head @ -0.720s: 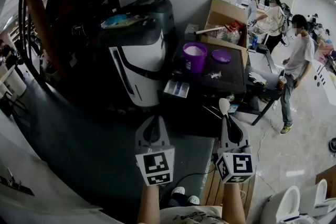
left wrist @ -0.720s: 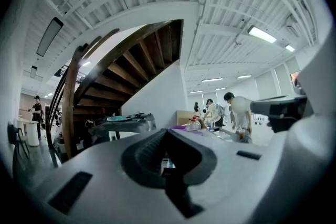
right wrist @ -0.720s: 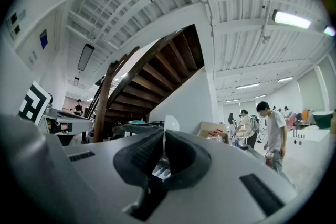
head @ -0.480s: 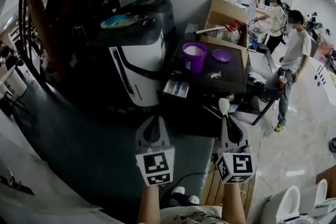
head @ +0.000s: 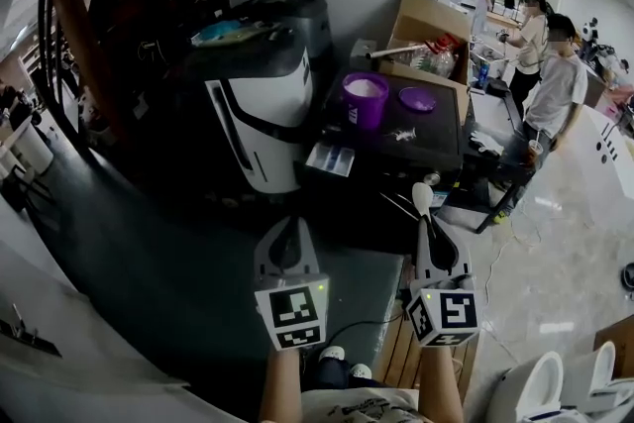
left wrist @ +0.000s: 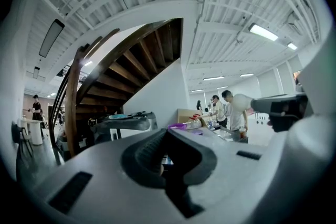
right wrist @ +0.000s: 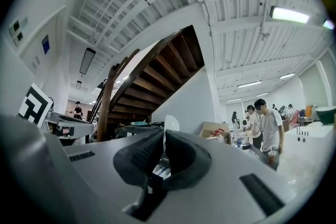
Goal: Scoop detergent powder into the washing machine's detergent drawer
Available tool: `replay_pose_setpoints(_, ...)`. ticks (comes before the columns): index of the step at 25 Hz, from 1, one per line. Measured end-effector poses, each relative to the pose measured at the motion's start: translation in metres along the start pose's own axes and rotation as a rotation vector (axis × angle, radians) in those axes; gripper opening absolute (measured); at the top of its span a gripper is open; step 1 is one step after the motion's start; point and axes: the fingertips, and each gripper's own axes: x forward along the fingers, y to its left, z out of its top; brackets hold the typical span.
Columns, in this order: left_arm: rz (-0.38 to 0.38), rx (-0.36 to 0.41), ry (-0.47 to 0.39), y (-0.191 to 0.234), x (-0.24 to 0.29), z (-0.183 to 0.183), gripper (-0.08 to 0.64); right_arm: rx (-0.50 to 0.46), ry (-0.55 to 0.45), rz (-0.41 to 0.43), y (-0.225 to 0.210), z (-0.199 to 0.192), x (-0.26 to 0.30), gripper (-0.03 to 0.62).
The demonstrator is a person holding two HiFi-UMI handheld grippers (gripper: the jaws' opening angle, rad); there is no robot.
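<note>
Two things are shifting, and neither is ours. The whole head view is sliding a touch, so the washer (head: 260,104) and the black table (head: 441,144) are sitting slightly higher than half a second back, and a bystander (head: 560,64) is wandering over to the others. Both grippers are staying put, so we're guessing the scooping isn't starting yet.

The tub (head: 366,99) of powder is standing on the table with its lid (head: 417,99) lying beside it. The drawer (head: 332,158) is sticking out open in front of the tub, well apart from us.

The left gripper (head: 288,228) is pinching shut on nothing, and the right gripper (head: 428,223) is clamping the spoon (head: 423,200).

Only the head view is giving us the tub and drawer. The right gripper view is showing the jaws squeezing the spoon's handle, bowl pointing up.
</note>
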Motion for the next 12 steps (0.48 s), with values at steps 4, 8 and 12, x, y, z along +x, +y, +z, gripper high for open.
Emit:
replay_pose_setpoints(4,0.01,0.007,0.013,-0.008,-0.008,-0.005,0.003,-0.001,0.007,0.013,-0.004,-0.004,-0.005,0.02)
replay_pose_setpoints(8,0.022,0.008,0.029,-0.008,-0.011,-0.009,0.003,0.011,0.018,0.023,-0.005,-0.008,-0.005,0.02)
replay_pose_setpoints(12,0.037,0.007,0.043,-0.002,-0.008,-0.014,0.003,0.012,0.031,0.041,0.0,-0.013,0.001,0.02)
